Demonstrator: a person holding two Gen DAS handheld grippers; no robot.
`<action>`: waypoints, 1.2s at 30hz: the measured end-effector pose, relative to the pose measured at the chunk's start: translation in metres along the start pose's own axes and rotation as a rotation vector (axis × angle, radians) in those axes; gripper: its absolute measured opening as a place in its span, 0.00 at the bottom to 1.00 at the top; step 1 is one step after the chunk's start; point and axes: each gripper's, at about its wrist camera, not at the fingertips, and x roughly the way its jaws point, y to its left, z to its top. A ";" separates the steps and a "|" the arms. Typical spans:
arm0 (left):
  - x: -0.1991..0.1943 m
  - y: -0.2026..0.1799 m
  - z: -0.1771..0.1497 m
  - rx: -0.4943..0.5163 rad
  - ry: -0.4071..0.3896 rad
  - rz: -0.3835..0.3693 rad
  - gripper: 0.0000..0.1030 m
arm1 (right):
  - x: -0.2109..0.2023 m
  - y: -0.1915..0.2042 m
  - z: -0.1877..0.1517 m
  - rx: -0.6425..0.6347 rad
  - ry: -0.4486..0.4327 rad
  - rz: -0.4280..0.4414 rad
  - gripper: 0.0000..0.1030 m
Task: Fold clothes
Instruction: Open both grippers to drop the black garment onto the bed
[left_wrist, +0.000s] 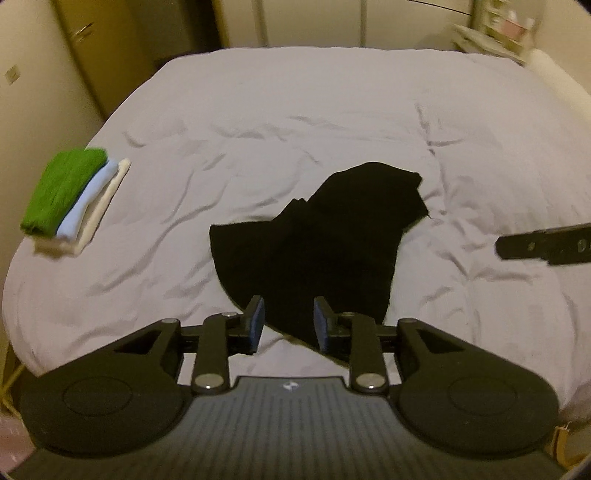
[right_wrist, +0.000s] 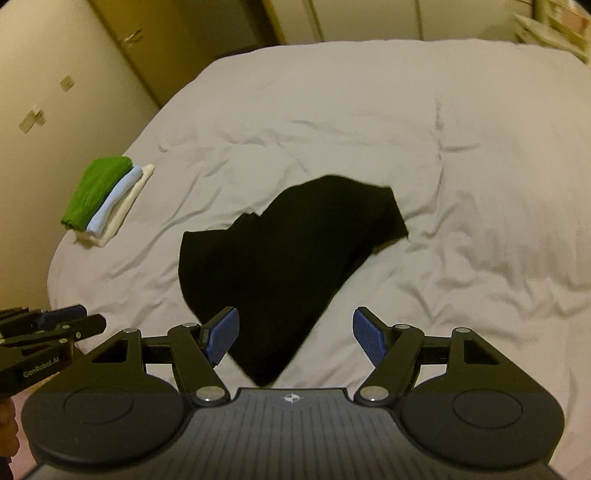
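A crumpled black garment (left_wrist: 317, 243) lies in the middle of the bed; it also shows in the right wrist view (right_wrist: 280, 266). My left gripper (left_wrist: 289, 321) is open and empty, held above the garment's near edge. My right gripper (right_wrist: 295, 338) is open wide and empty, above the garment's near corner. The right gripper's finger shows at the right edge of the left wrist view (left_wrist: 546, 247). The left gripper shows at the left edge of the right wrist view (right_wrist: 55, 325).
A folded stack of green, light blue and white clothes (left_wrist: 70, 199) sits at the bed's left edge, also in the right wrist view (right_wrist: 107, 195). The bed has a wrinkled pale duvet (left_wrist: 295, 129). Wardrobe doors (right_wrist: 122, 48) stand beyond the bed.
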 end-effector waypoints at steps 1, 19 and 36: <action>-0.003 0.005 -0.003 0.023 -0.005 -0.004 0.27 | -0.001 0.007 -0.008 0.015 -0.002 -0.008 0.70; -0.020 0.024 -0.047 0.087 -0.015 -0.029 0.30 | -0.019 0.059 -0.080 0.061 0.001 -0.056 0.71; -0.051 -0.007 -0.081 -0.010 -0.029 0.054 0.37 | -0.055 0.036 -0.105 -0.028 -0.018 -0.011 0.71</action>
